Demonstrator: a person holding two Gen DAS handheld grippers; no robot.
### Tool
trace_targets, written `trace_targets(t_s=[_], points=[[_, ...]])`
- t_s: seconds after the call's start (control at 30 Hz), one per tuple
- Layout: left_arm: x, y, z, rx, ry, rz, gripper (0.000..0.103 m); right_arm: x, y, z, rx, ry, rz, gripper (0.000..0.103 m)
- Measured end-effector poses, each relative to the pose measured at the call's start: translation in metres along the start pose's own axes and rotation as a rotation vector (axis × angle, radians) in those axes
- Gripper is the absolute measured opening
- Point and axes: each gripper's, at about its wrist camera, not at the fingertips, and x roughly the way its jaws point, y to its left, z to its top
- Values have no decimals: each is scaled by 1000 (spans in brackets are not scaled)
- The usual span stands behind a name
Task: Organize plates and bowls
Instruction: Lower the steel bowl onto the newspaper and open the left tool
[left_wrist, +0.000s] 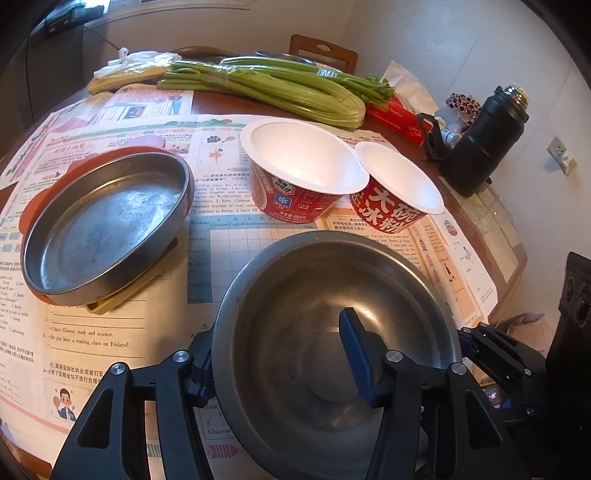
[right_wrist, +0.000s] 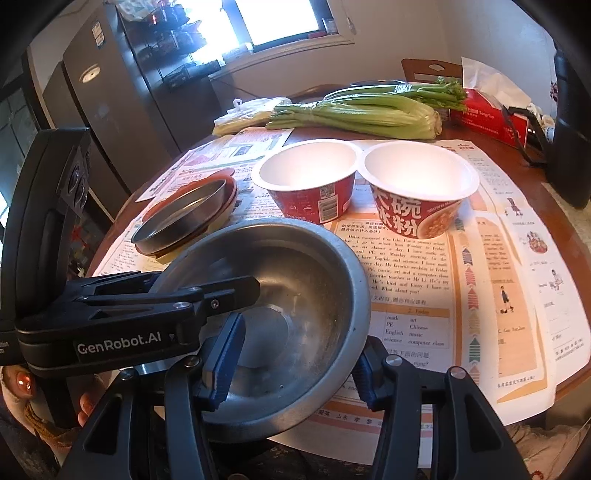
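A steel bowl (left_wrist: 325, 295) hangs low over the table's near edge, gripped from both sides. My left gripper (left_wrist: 279, 354) is shut on its left wall, with one blue pad (left_wrist: 356, 354) inside and the other finger outside. My right gripper (right_wrist: 293, 362) is shut on the bowl's (right_wrist: 295, 280) right wall in the same way. The left gripper (right_wrist: 207, 295) also shows in the right wrist view, reaching over the rim. A shallow steel plate (left_wrist: 107, 225) sits on a red plate and a yellow tray to the left. Two empty red paper bowls (left_wrist: 303, 162) (left_wrist: 399, 181) stand side by side behind.
Printed paper sheets (left_wrist: 110, 332) cover the round wooden table. Celery (left_wrist: 280, 88) lies across the back, with a bagged item at its left. A red tissue box (right_wrist: 491, 118) and a black flask (left_wrist: 484, 147) stand at the back right. A hand (right_wrist: 22, 384) holds the left gripper.
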Motion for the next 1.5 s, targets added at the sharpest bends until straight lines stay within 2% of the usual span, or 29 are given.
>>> trace_targets(t_s=[0.67, 0.9, 1.0, 1.27, 1.5], points=[[5, 2, 1, -24, 8, 0, 58, 4, -8, -3, 17, -10, -30, 54], [-11, 3, 1, -24, -23, 17, 60, -4, -16, 0, 44, -32, -36, 54], [-16, 1, 2, -25, -25, 23, 60, -9, -17, 3, 32, -48, -81, 54], [-39, -9, 7, -6, -66, 31, 61, -35, -23, 10, 69, -108, -30, 54], [-56, -7, 11, -4, -99, 41, 62, -45, -23, 14, 86, -134, -22, 54]])
